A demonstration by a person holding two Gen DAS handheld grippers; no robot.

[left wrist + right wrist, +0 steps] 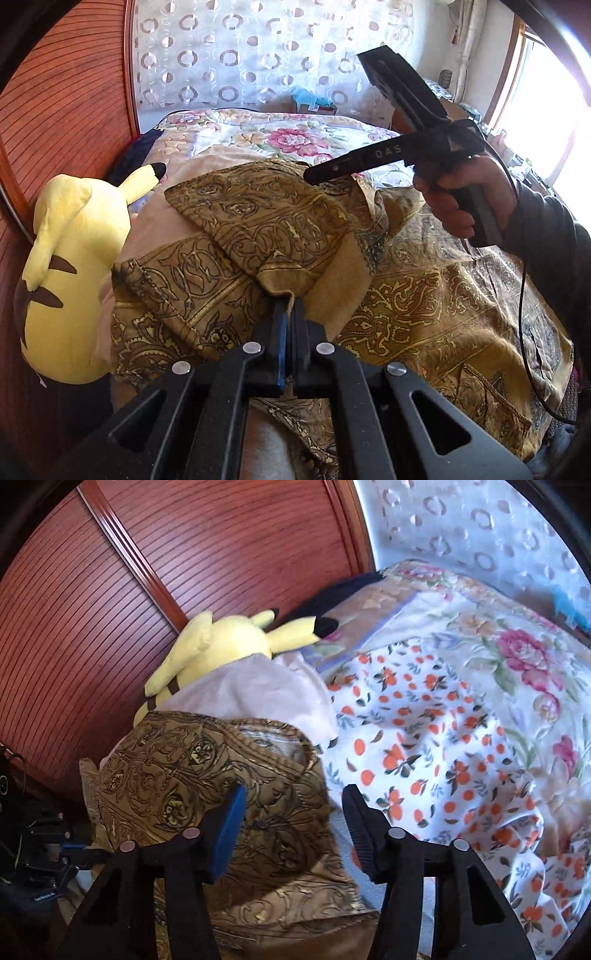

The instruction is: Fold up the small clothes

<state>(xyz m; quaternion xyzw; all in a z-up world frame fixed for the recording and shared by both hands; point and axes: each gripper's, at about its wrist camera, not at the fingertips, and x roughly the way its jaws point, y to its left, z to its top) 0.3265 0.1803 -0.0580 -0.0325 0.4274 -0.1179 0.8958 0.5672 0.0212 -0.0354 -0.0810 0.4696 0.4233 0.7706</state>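
Observation:
A gold garment with a dark paisley pattern [258, 221] lies on the bed, partly folded over itself. My left gripper [290, 301] is shut on a folded corner of it and holds that corner up. In the right wrist view the same garment [207, 775] lies below my right gripper [295, 797], which is open and empty just above the cloth. The right gripper also shows in the left wrist view [314, 175], hovering over the garment's far edge, held by a hand.
A yellow plush toy [74, 266] sits at the left against the red wooden headboard [62, 110]. A white cloth with orange print [424, 746] and a floral quilt [517, 646] lie on the bed. A pale pink cloth [258, 694] lies by the toy.

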